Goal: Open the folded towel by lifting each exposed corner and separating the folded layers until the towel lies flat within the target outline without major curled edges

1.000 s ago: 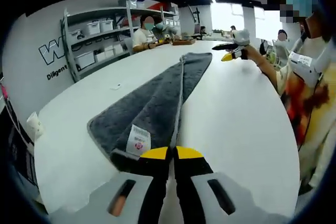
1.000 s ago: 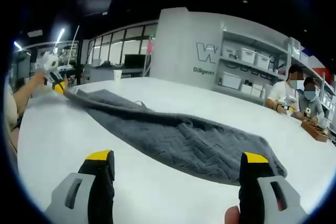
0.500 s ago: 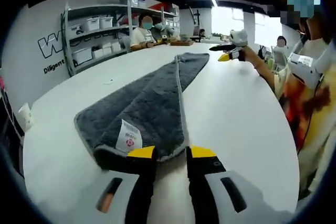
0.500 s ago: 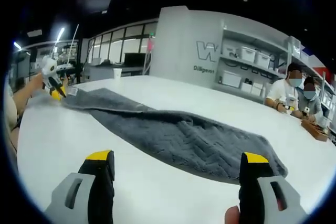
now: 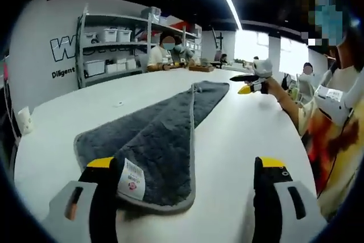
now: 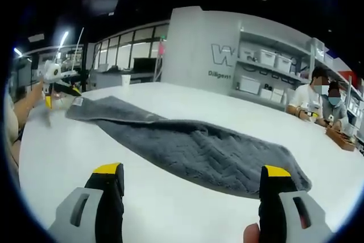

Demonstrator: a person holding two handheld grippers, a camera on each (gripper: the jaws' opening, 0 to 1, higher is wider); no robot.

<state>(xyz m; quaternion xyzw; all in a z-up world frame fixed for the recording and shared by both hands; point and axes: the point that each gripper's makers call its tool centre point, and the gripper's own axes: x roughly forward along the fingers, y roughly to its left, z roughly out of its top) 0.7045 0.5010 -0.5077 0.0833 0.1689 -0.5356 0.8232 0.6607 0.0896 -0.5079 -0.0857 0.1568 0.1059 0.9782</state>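
Now the white surface (image 5: pixel 239 135) carries the grey towel (image 5: pixel 165 135), a long narrow strip still folded lengthwise, running straight ahead from the left claw (image 5: pixel 187 166) toward the far right claw (image 5: pixel 245 89). A second ago the left claw's jaws were pressed together on the near corner of the towel; half a second ago they had parted a little; they now stand wide apart, holding nothing, and the near end lies flat on the surface between them, closer to the left jaw. The white care label (image 5: pixel 132 179) rests on that corner, just beside the left jaw.

From the right gripper view, the towel (image 6: pixel 193 152) lies across the surface (image 6: pixel 170 209) beyond the right claw (image 6: pixel 193 172), whose jaws are spread wide and empty, as before. The left claw (image 6: pixel 54 86) sits at the towel's far end, and the corner that was raised there a second ago lies down.
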